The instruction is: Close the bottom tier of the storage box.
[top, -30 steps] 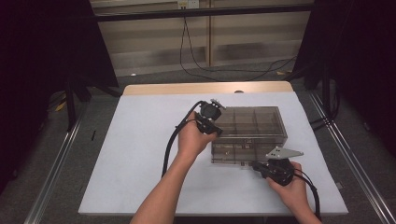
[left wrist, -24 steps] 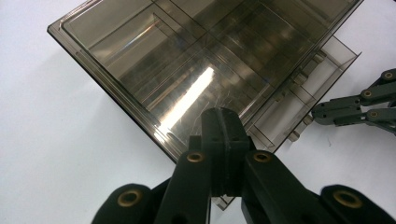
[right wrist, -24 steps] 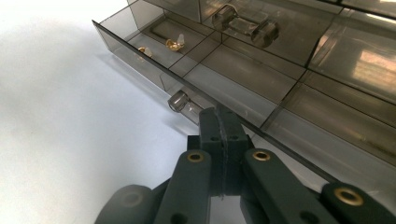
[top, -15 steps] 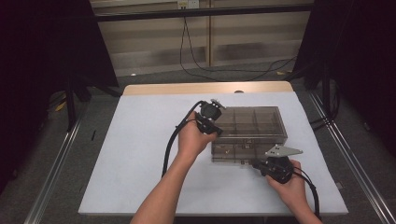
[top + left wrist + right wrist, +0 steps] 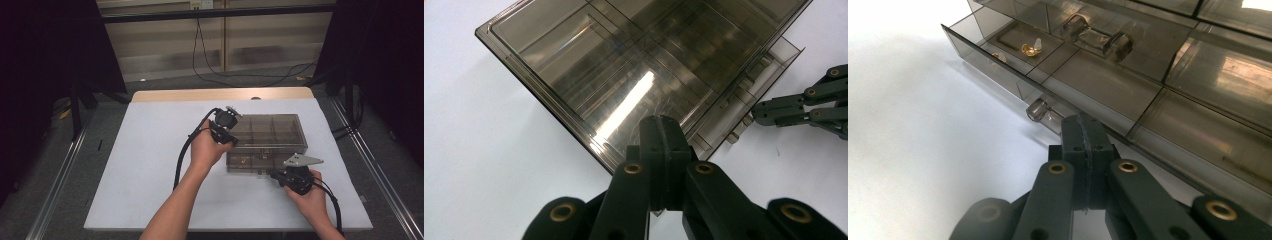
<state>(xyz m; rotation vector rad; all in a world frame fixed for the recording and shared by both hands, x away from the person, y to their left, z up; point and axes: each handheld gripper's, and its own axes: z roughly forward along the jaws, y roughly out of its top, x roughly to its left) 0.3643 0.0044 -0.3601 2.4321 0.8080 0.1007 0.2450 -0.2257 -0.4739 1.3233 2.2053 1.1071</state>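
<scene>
Left hand-held gripper (image 5: 231,136): jaws pressed shut on nothing, tips resting on the near left corner of the smoked plastic drawer box (image 5: 267,142), right of centre on the white desk (image 5: 145,165). Bottom drawer (image 5: 1013,55) slid partly out, small gold pieces (image 5: 1029,48) inside. Right hand-held gripper (image 5: 274,175): closed and empty, tips just behind the drawer's clear knob (image 5: 1037,109), at the box's near edge.

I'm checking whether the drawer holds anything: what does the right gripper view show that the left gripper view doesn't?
The right gripper view alone shows the open drawer with small gold pieces and the round drawer knobs. The left gripper view alone shows the box's flat top from above, and the right gripper beside it. Both show the smoky plastic drawer box on the white table.
</scene>
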